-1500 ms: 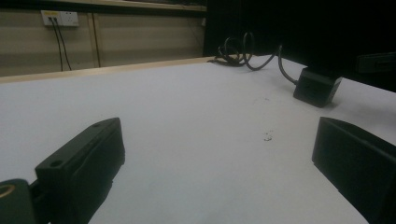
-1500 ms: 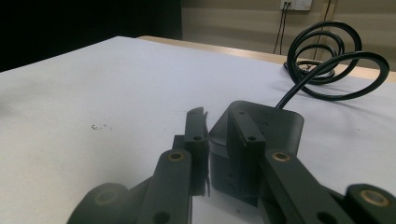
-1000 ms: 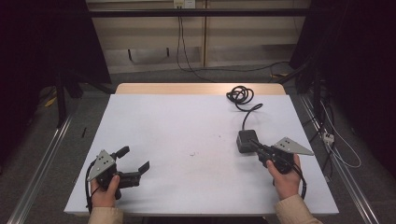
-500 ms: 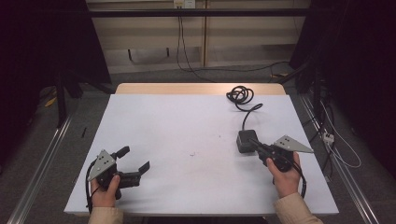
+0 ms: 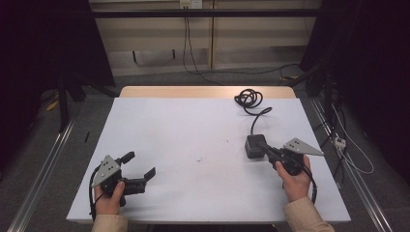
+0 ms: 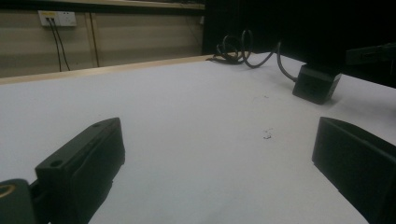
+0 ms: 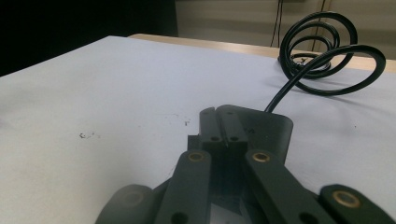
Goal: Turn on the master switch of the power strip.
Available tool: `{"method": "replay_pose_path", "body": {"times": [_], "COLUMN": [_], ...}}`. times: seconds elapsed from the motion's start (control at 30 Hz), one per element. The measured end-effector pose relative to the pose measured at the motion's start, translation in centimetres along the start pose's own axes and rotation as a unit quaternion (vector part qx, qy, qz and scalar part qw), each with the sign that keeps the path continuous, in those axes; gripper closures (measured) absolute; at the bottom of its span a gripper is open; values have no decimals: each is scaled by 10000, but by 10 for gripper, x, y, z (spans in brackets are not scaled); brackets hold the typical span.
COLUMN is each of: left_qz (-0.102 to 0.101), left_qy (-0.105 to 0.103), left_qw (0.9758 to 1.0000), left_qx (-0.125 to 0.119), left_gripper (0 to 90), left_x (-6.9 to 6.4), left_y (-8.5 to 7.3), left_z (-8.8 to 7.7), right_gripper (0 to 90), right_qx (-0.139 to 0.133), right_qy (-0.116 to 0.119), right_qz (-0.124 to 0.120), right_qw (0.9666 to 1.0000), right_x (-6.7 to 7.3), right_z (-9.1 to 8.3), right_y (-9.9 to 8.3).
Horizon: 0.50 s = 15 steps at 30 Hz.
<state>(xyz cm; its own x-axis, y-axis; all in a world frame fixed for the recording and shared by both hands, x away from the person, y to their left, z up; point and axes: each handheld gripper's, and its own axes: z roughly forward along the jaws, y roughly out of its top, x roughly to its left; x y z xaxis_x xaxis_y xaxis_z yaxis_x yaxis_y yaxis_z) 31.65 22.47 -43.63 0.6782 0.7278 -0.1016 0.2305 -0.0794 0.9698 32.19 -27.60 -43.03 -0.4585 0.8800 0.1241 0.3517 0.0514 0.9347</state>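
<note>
The right gripper is resting with its jaws pressed fully together, nothing between them, their tips lying over the black power adapter at the table's right side (its cord is coiling away toward the far edge). The left gripper is waiting wide open, well apart. With the jaws closed, any push forward is likely just nudging the adapter away, the cord dragging it askew.
</note>
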Motion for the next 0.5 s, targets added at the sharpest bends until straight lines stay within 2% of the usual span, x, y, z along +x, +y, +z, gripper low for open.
{"method": "replay_pose_path", "body": {"times": [0.5], "left_qz": [-39], "left_qy": [-22], "left_qw": [10000], "left_qx": [10], "left_gripper": [21], "left_x": [-1], "left_y": [-1], "left_z": [0], "right_gripper": [900], "right_qx": [-22], "right_qy": [-27], "right_qz": [-25], "right_qw": [10000], "right_x": [-3], "right_z": [2], "right_y": [1]}}
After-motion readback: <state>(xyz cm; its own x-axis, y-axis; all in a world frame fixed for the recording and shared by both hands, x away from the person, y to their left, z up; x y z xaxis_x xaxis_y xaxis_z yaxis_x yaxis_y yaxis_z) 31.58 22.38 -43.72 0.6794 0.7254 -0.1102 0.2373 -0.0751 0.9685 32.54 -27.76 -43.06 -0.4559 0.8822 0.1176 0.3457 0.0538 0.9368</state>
